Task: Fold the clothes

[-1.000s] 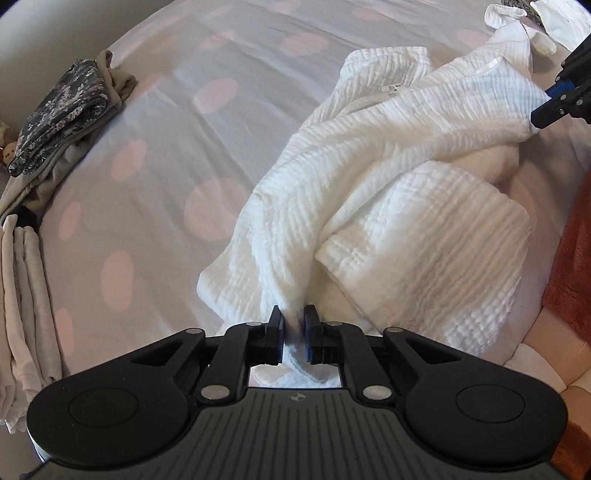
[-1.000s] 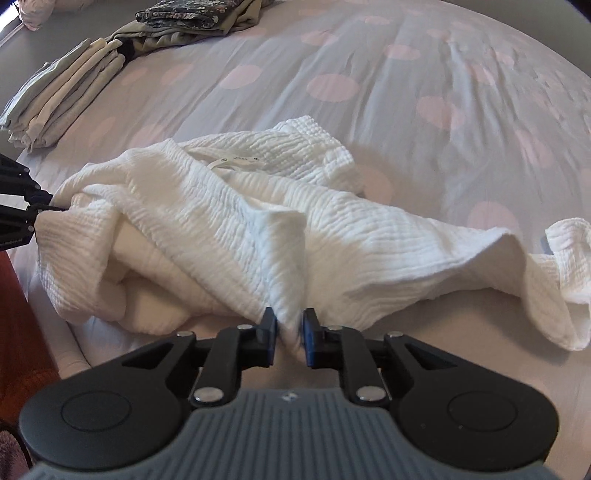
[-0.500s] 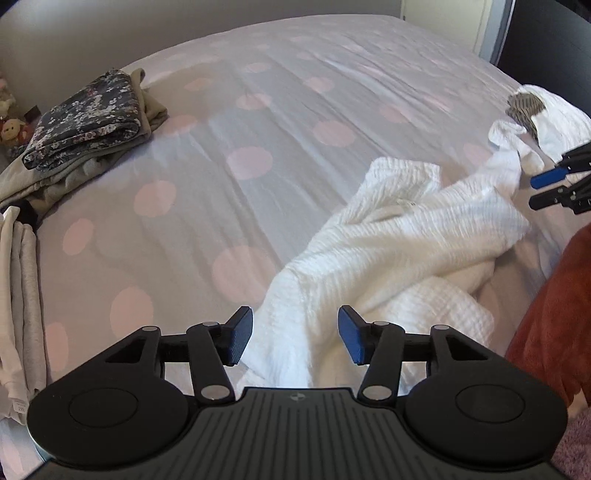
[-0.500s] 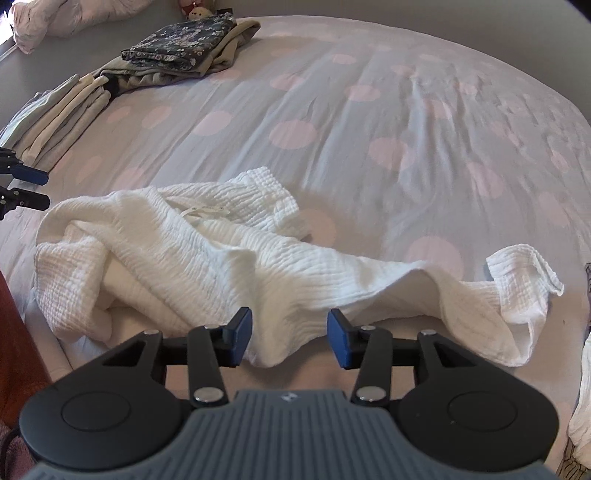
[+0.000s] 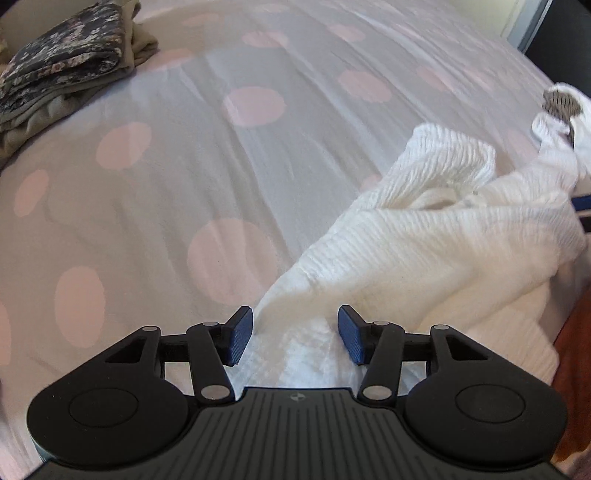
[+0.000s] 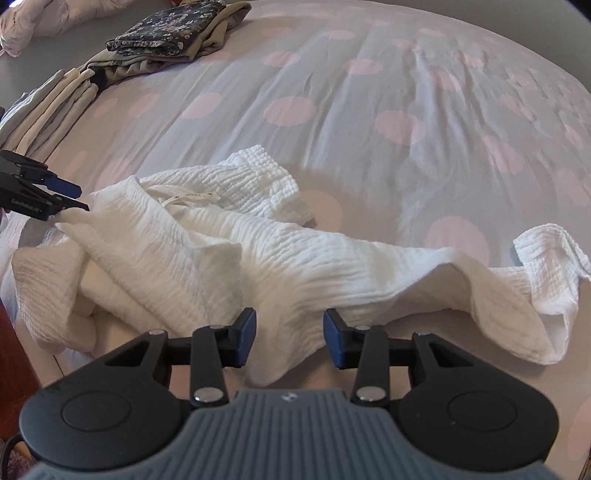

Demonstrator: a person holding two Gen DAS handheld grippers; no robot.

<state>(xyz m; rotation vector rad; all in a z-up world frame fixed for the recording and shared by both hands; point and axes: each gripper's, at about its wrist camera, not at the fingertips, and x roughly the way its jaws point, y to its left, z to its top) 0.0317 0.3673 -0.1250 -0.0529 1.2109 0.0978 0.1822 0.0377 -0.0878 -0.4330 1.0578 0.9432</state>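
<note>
A crumpled white crinkle-cotton garment lies on the polka-dot bedspread; it also shows in the right wrist view, with a small label near its neck. My left gripper is open, its blue pads either side of one end of the garment. My right gripper is open over the garment's near edge. The left gripper also shows at the left of the right wrist view, its tips at the cloth's corner. The right gripper's blue tip peeks in at the far right of the left wrist view.
A folded dark floral garment on olive clothes and a stack of folded beige clothes sit at the far left of the bed. A rust-red fabric lies at the near bed edge. A white and grey item lies beyond the garment.
Both grippers were shut on the white garment a second ago and have opened, letting it drop on the bed. They have since come back down close to the cloth.
</note>
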